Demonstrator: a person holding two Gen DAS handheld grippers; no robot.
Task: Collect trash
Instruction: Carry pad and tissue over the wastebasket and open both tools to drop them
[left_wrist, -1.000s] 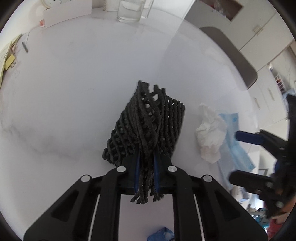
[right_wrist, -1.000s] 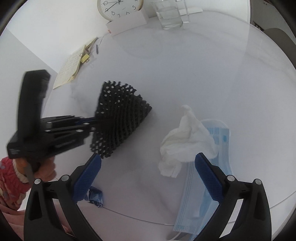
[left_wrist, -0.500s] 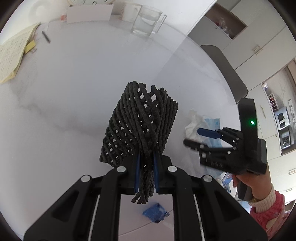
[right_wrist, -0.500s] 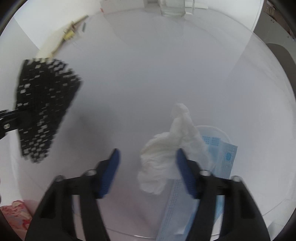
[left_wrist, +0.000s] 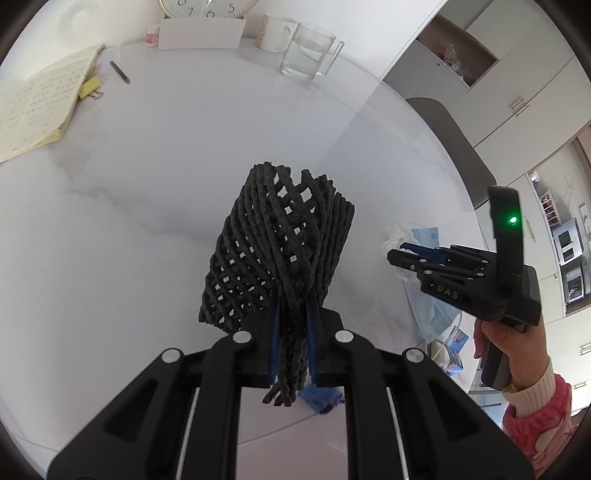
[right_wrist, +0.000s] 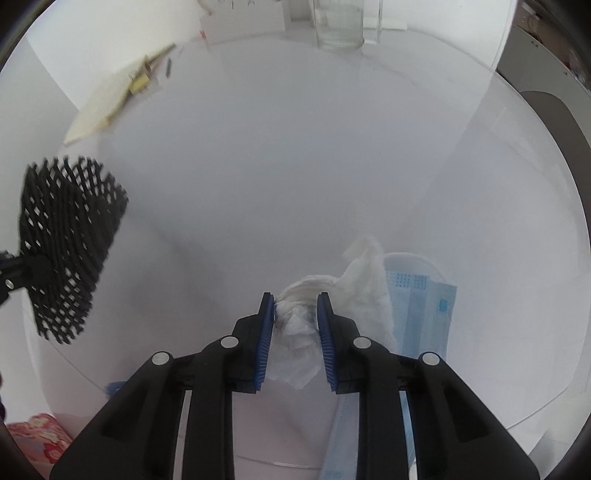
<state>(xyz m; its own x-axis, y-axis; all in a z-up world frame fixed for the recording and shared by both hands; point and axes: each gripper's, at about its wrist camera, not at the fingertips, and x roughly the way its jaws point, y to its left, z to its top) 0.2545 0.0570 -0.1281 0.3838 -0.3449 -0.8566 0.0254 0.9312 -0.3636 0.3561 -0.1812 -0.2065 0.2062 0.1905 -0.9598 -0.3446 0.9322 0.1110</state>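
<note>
My left gripper (left_wrist: 291, 314) is shut on a black foam net sleeve (left_wrist: 280, 243) and holds it above the white table; the sleeve also shows at the left of the right wrist view (right_wrist: 66, 240). My right gripper (right_wrist: 295, 299) is closed around a crumpled white tissue (right_wrist: 332, 295) that lies partly on a blue face mask (right_wrist: 421, 314). The pads press the tissue's left end. In the left wrist view the right gripper (left_wrist: 402, 251) is at the right, over the tissue (left_wrist: 397, 232) and mask (left_wrist: 428, 310).
A small blue scrap (left_wrist: 321, 397) lies near the table's front edge. At the back stand a glass jug (left_wrist: 306, 55), a white mug (left_wrist: 275, 33), a card (left_wrist: 201, 33), a clock, a notebook (left_wrist: 33, 107) and a pen (left_wrist: 120, 72). A chair (left_wrist: 450, 136) stands right.
My right gripper has moved down onto the tissue and its jaws have closed from wide open onto it. My left gripper has lifted the net sleeve and drawn back.
</note>
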